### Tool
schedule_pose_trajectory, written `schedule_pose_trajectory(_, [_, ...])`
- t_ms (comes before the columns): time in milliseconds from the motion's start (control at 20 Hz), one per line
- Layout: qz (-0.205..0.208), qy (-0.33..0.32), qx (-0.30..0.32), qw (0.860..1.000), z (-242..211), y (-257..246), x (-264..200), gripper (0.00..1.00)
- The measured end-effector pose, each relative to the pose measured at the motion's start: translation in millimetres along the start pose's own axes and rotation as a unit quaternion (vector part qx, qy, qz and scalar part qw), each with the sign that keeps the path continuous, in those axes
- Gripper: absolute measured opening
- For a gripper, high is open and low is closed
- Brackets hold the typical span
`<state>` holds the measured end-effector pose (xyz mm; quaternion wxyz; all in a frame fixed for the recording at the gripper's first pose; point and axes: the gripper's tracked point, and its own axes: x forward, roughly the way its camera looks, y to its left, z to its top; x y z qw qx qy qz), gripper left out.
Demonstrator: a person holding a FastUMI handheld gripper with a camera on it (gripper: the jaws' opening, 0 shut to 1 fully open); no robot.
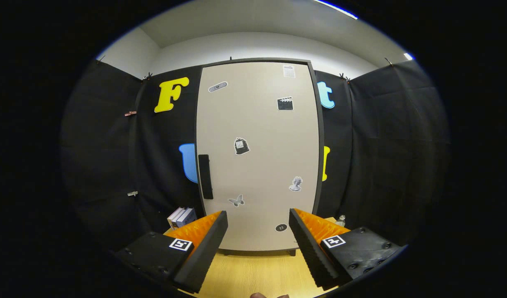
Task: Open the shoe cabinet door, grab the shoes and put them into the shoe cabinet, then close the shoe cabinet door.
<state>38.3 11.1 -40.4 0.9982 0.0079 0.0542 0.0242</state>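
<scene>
Books (181, 217): a small stack stands beyond the left finger, on the wooden table (253, 275), against the booth wall.
Handle (205, 176): a dark upright bar on the left edge of the door, above and just beyond the left finger tip.
Gripper (257, 217): jaws spread wide, holding nothing; the lower part of the door shows in the gap between them.
Cabinet door (257, 157): pale, dotted with stickers, flush in its dark frame, so it is shut; it stands straight ahead of the jaws.
Shoes: I see none on the table ahead of the fingers; whether they are inside the shoe cabinet cannot be told.
Bottle (341, 219): a small clear one beyond the right finger, beside the cabinet.
Step in hand: a shut door with open, empty jaws fits either the approach to open it or the moment after it has been closed on the shoes.
Next move: if opening is due, my guess is that the jaws would need to swing left onto the handle.
</scene>
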Motion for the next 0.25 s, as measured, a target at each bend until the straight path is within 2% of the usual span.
schedule_pose_trajectory(250, [-0.007, -0.001, -0.001, 1.000, 1, -12, -16, 0.98])
